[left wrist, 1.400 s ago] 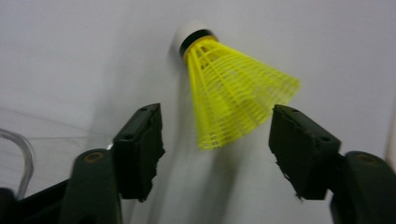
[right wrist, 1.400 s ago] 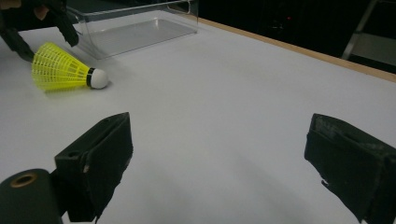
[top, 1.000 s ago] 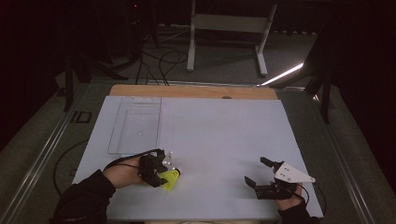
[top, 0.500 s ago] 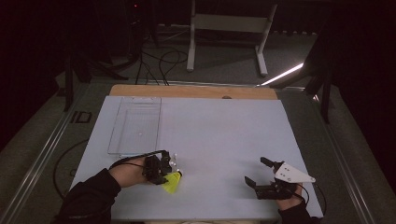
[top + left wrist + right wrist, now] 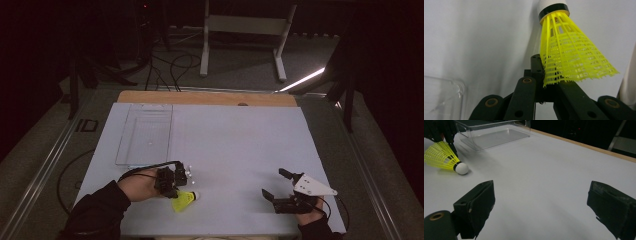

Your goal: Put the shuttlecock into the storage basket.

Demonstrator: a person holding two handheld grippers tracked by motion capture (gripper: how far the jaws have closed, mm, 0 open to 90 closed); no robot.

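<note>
One shuttlecock point(image 5: 184, 201) at lower left of the high view; our left gripper point(image 5: 176, 188), jaws just closed, pinches its skirt. Lift and transfer into the clear tray point(image 5: 145, 134) remain. Right gripper point(image 5: 274, 185) spread, idle.

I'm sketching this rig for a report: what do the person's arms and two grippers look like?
Both arms wear dark sleeves. The left gripper is black, with a black cable looping behind it and brass-coloured rivets on its linkage. The right gripper is black too, with flat rectangular pads and a grey three-cornered plate on top.
</note>
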